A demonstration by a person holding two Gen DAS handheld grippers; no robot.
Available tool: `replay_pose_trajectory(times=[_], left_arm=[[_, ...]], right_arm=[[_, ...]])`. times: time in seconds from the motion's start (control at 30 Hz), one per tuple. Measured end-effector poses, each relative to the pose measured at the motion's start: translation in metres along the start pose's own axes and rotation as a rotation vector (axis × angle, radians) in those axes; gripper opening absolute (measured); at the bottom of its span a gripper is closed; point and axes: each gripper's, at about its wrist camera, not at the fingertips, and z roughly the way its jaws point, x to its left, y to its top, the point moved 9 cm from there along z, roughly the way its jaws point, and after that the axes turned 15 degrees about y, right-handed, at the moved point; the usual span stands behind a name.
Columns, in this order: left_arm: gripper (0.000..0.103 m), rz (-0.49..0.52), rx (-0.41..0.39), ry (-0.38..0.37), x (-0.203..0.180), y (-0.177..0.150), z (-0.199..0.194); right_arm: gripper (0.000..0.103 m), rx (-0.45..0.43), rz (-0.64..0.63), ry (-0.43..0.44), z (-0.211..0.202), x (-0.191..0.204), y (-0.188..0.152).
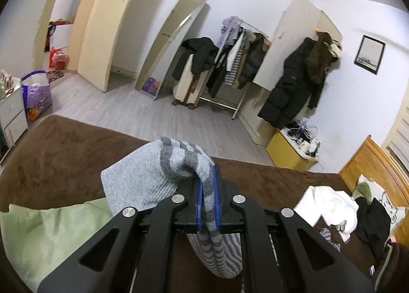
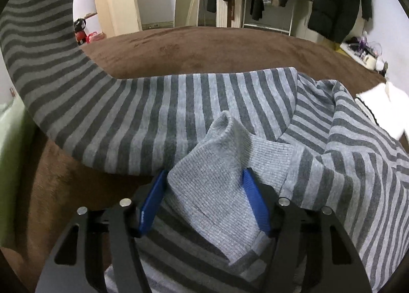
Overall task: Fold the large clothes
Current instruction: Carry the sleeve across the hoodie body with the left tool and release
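Left gripper [image 1: 207, 180], black frame with blue pads, is clamped tight on the grey-striped knit sweater [image 2: 179, 114]; a plain light-grey ribbed cuff or hem [image 1: 143, 178] bunches out to the left of the pads and striped fabric hangs down below them. This end of the garment is lifted off the brown plush bedspread [image 1: 64, 155].

Right gripper [image 2: 204, 178] has its jaws apart, blue pads either side of a raised fold of light-grey ribbed knit [image 2: 219, 165]; whether the pads press on it, cannot tell. That fold sits on the near part of the sweater, which is spread across the bedspread in the right wrist view. One striped sleeve rises up and curves off to the far left.

Pale green sheet [image 1: 46, 229] at near left of the bed. White garment [image 1: 329, 206] and black garment [image 1: 373, 224] lie on the right side of the bed, well apart from the sweater. Beyond the bed: leaning floor mirror [image 1: 171, 47], clothes rack with hanging coats [image 1: 237, 57], long black puffer coat [image 1: 291, 83] hung on a wardrobe door, yellow box [image 1: 288, 152] near the wall.
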Motion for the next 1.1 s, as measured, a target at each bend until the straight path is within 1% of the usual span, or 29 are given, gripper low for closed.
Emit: replay_pose_trajectory(times=[0.03,0.07,0.1,0.2,0.33,0.37,0.47,0.53,0.57,0.6,0.67,0.77,0.83,0.87,0.93,0.97,1.03,1.07,1.1], left_arm=[[0.01,0.011,-0.002,-0.013,-0.008,0.002,-0.003],[0.01,0.019,-0.004,-0.025,-0.014,0.003,-0.006],[0.01,0.031,-0.007,-0.052,-0.026,0.005,-0.012],[0.01,0.062,-0.02,-0.112,-0.06,0.009,-0.025],[0.01,0.103,-0.033,-0.223,-0.118,0.008,-0.042],[0.01,0.124,-0.037,-0.262,-0.139,0.006,-0.048],[0.01,0.161,-0.044,-0.335,-0.183,-0.002,-0.059],[0.01,0.18,-0.034,-0.399,-0.218,-0.012,-0.066],[0.01,0.196,-0.032,-0.419,-0.232,-0.018,-0.068],[0.01,0.218,-0.036,-0.439,-0.25,-0.027,-0.071],[0.01,0.24,-0.018,-0.479,-0.278,-0.044,-0.073],[0.01,0.285,0.015,-0.529,-0.324,-0.08,-0.074],[0.01,0.328,0.049,-0.555,-0.356,-0.118,-0.073],[0.01,0.347,0.06,-0.561,-0.365,-0.132,-0.073],[0.01,0.404,0.084,-0.565,-0.387,-0.174,-0.067],[0.01,0.436,0.108,-0.566,-0.397,-0.201,-0.061],[0.01,0.479,0.147,-0.544,-0.404,-0.244,-0.047],[0.01,0.491,0.164,-0.536,-0.405,-0.256,-0.04],[0.01,0.502,0.189,-0.522,-0.404,-0.275,-0.031]], right_arm=[[0.078,-0.005,0.024,0.008,-0.007,-0.001,0.001],[0.081,-0.013,0.034,0.01,-0.013,-0.002,0.002],[0.084,-0.031,0.043,0.01,-0.025,-0.003,0.003],[0.088,-0.082,0.054,-0.019,-0.069,-0.016,0.003],[0.089,-0.101,0.072,-0.084,-0.124,-0.05,-0.005],[0.089,-0.103,0.077,-0.097,-0.134,-0.057,-0.009],[0.089,-0.102,0.109,-0.156,-0.177,-0.089,-0.027],[0.09,-0.109,0.139,-0.188,-0.202,-0.108,-0.041],[0.09,-0.113,0.161,-0.208,-0.218,-0.12,-0.05],[0.09,-0.113,0.178,-0.227,-0.228,-0.13,-0.055],[0.091,-0.115,0.213,-0.263,-0.251,-0.15,-0.069],[0.091,-0.13,0.285,-0.319,-0.285,-0.181,-0.093],[0.091,-0.143,0.346,-0.348,-0.306,-0.202,-0.111],[0.091,-0.15,0.364,-0.357,-0.311,-0.208,-0.117],[0.091,-0.159,0.408,-0.374,-0.323,-0.228,-0.132],[0.091,-0.156,0.422,-0.379,-0.326,-0.233,-0.138],[0.091,-0.142,0.438,-0.387,-0.33,-0.241,-0.15],[0.091,-0.133,0.439,-0.391,-0.33,-0.244,-0.156],[0.091,-0.118,0.437,-0.397,-0.331,-0.248,-0.163]])
